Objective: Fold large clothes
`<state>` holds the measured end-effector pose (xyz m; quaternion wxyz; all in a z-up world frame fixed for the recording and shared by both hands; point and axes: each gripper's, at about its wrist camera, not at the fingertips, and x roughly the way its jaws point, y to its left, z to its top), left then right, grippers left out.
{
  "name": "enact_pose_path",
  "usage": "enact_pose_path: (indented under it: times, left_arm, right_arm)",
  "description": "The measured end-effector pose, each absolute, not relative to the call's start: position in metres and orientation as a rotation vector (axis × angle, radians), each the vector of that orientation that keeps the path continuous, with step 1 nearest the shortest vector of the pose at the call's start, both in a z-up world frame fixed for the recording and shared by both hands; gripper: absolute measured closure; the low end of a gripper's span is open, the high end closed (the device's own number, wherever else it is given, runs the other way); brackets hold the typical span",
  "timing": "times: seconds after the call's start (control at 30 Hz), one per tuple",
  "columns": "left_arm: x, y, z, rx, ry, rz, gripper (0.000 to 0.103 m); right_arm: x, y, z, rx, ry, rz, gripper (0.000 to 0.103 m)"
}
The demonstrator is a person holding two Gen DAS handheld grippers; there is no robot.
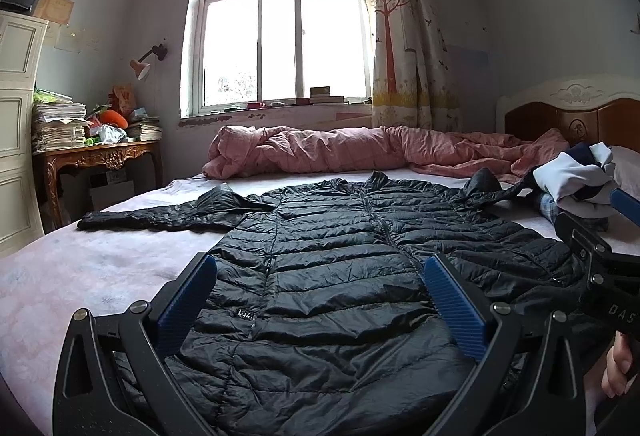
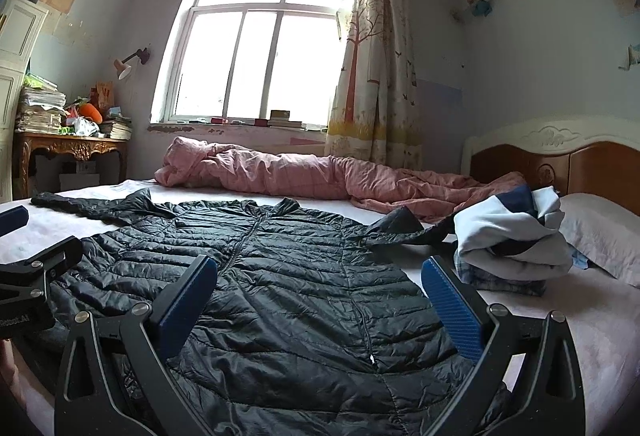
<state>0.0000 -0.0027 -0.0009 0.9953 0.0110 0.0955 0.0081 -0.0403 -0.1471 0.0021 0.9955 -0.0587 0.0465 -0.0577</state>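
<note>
A black quilted puffer jacket [image 1: 340,268] lies flat, zipped and front up on the bed [image 1: 80,268], collar toward the window, its sleeves spread to both sides. My left gripper [image 1: 320,264] is open and empty, hovering above the jacket's lower left part. My right gripper [image 2: 320,268] is open and empty above the jacket [image 2: 300,296] near its lower right part. Each gripper shows at the edge of the other's view: the right one [image 1: 600,236] and the left one [image 2: 24,248].
A rumpled pink quilt [image 1: 340,152] lies along the far side of the bed. A pile of white, navy and plaid clothes [image 2: 516,244] sits by the pillow [image 2: 604,236] and headboard at right. A cluttered wooden desk [image 1: 96,156] stands at far left.
</note>
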Motion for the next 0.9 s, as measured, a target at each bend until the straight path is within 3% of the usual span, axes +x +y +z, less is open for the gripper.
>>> enact_pose_path:
  times: [0.9]
  left_arm:
    - [-0.0047, 0.0039, -0.0016, -0.011, 0.17, 0.023, 0.0]
  right_arm:
    - [-0.0442, -0.1393, 0.0022, -0.139, 0.083, -0.133, 0.0]
